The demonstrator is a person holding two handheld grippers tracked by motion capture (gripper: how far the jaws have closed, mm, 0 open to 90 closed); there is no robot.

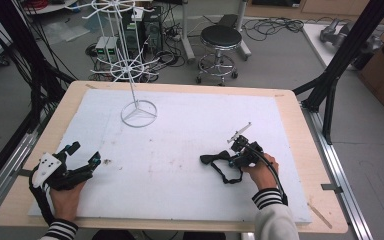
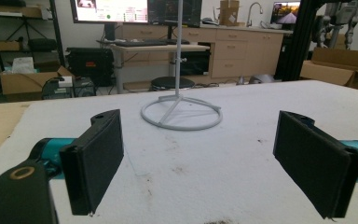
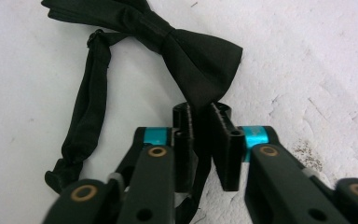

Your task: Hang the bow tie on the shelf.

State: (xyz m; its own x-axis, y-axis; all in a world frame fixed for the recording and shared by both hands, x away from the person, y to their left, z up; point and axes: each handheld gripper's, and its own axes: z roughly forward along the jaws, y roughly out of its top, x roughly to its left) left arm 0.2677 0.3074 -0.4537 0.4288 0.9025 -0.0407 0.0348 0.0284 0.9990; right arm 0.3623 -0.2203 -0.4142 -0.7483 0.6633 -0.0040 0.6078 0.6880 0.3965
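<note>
The right gripper (image 3: 200, 135) has its two jaws pinched on one wing of a single black bow tie (image 3: 186, 51); in the right gripper view the cloth runs down between the pads, and the wing's tip is hidden there. The tie lies flat on the white mat (image 1: 180, 150), right of centre near the front, with its one strap (image 3: 88, 112) looped out to the side and back under the gripper, where the far end is cut off by the frame. In the high view the right gripper (image 1: 232, 159) and tie (image 1: 215, 159) merge into one dark shape, so the grip is hard to make out there.

The left gripper (image 2: 200, 158) has its two pads wide apart with nothing but bare mat between them. It rests in the left hand (image 1: 66, 197) at the mat's front left corner, well apart from the tie.

Further back stands one white wire stand (image 1: 136, 65), with one ring base (image 2: 182, 114) on the mat; its top is cut off in both views. Small dark specks (image 1: 106, 161) dot the mat near the left gripper, too small to identify. Behind the table (image 1: 290, 107) sits one round stool (image 1: 220, 37).
</note>
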